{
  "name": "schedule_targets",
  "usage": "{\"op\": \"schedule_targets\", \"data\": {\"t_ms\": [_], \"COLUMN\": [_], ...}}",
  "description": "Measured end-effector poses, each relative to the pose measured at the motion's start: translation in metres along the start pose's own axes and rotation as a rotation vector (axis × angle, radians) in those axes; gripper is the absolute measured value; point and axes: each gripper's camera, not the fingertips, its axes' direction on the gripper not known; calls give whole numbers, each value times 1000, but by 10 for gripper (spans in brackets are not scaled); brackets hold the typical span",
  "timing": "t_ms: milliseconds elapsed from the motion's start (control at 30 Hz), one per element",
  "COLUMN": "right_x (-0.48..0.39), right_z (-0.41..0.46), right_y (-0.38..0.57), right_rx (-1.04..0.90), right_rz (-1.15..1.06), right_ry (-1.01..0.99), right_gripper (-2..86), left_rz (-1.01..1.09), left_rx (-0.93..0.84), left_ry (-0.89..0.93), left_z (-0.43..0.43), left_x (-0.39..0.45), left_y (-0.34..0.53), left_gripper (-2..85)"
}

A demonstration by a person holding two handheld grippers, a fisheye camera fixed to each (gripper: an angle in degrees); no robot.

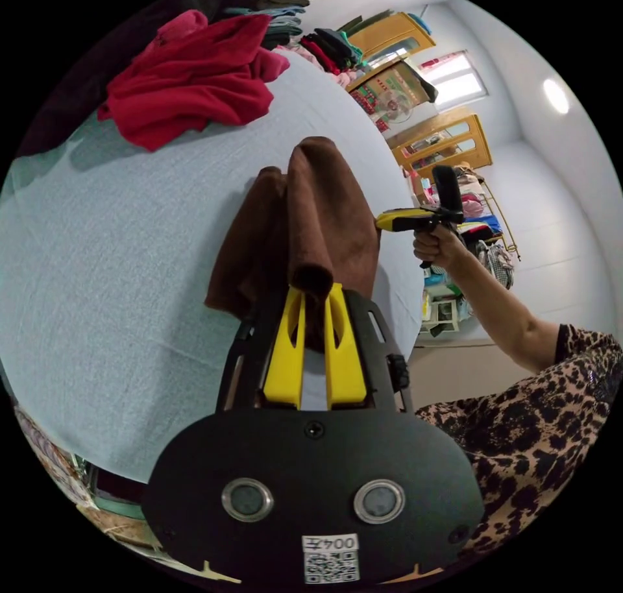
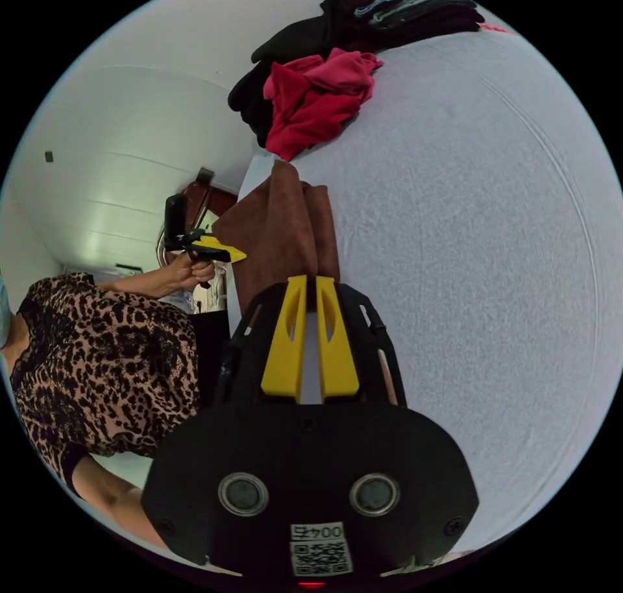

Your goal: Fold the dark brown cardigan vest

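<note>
The dark brown cardigan vest (image 1: 324, 210) hangs bunched between both grippers above a pale bed sheet (image 1: 130, 262). In the left gripper view, my left gripper (image 1: 316, 291) has its yellow jaws shut on a fold of the vest. My right gripper (image 1: 379, 222), held in a hand, bites the vest's far edge. In the right gripper view, my right gripper (image 2: 311, 281) is shut on the vest (image 2: 279, 229), and my left gripper (image 2: 241, 254) meets the cloth's other edge. The vest's lower part trails on the sheet (image 2: 467, 229).
A crumpled red garment (image 1: 188, 80) (image 2: 311, 100) lies farther along the bed, beside stacked dark clothes (image 2: 402, 9). Wooden cabinets (image 1: 441, 142) and piled clothing stand past the bed's edge. The person's leopard-print top (image 2: 104, 366) is close by.
</note>
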Motion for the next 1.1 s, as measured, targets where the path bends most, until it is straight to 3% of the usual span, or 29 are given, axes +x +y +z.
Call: {"op": "schedule_targets", "data": {"t_ms": [467, 633, 833, 967, 1100], "right_x": [-15, -58, -125, -145, -144], "right_z": [56, 66, 126, 181, 219], "right_y": [18, 44, 57, 52, 53], "right_rx": [31, 73, 95, 20, -46], "right_rz": [123, 104, -20, -56, -48], "right_ry": [203, 399, 535, 665, 798], "right_gripper": [69, 130, 197, 207, 204], "left_rz": [-233, -267, 66, 382, 496], "left_rx": [19, 55, 161, 101, -47], "left_ry": [211, 87, -110, -253, -445], "left_z": [26, -5, -30, 46, 136], "left_x": [-68, -69, 23, 106, 122], "left_y": [31, 58, 25, -40, -70], "left_gripper": [31, 33, 50, 73, 75]}}
